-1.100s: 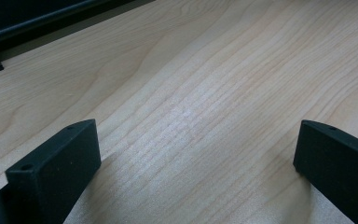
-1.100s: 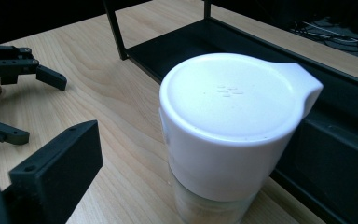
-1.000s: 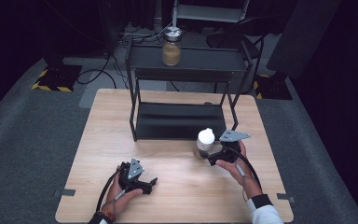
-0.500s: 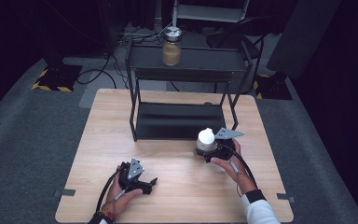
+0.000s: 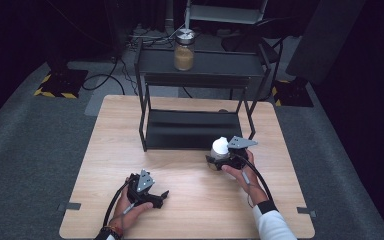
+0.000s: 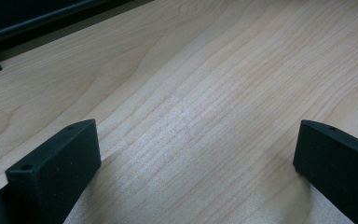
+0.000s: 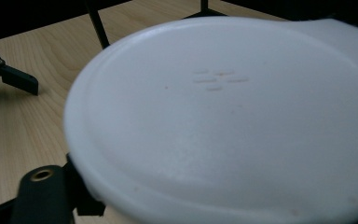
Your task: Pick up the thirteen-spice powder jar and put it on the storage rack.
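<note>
A white-lidded jar point(image 5: 219, 148) stands upright between the right gripper's point(image 5: 219, 161) fingers, which have just closed around it; the left gripper point(image 5: 155, 196) rests open-fingered, well apart.

Pale wood table point(image 6: 205, 93) shows fine grain with a soft sheen. The jar's white lid point(image 7: 223, 126) looks smooth matt plastic. Dark rack point(image 5: 195, 129) reads as matt black metal.
</note>
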`<state>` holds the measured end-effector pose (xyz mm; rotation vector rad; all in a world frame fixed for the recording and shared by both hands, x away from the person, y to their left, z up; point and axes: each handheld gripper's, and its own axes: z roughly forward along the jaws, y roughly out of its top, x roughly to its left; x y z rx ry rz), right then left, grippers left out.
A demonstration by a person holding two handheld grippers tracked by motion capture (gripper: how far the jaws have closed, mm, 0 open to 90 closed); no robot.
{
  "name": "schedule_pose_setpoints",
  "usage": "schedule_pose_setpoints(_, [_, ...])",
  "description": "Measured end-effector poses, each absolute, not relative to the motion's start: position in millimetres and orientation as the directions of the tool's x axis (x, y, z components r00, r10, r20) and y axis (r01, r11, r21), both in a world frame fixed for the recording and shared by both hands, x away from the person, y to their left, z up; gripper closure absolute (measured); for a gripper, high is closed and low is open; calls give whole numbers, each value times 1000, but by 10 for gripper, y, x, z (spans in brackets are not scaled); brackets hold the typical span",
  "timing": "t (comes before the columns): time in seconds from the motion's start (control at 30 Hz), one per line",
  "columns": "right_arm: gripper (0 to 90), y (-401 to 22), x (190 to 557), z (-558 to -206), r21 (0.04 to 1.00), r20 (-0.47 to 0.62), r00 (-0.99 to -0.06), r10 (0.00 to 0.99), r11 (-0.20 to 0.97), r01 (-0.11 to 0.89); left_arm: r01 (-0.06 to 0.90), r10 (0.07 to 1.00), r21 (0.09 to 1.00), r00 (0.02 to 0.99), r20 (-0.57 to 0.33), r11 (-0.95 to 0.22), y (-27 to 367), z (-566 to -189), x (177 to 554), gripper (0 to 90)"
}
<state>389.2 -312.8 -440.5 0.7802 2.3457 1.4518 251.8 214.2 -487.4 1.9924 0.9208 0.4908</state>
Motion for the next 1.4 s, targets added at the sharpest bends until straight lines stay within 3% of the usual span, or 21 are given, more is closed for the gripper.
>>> schedule_pose_setpoints(0.13, [295,-3093,3863,-4410,889,16,-815,580,365,277,420,760,836,650,-5,-354,2143,-4875,2518,5])
schedule_pose_setpoints(0.73, [302,-3115,3731,-4245,898,1,-788,615,346,272,420,761,835,649,-3,-355,2140,-4874,2517,4])
schedule_pose_setpoints(1.4, [303,-3189,3735,-3186,901,-9,-777,629,342,266,420,761,835,648,-3,-355,2139,-4874,2517,4])
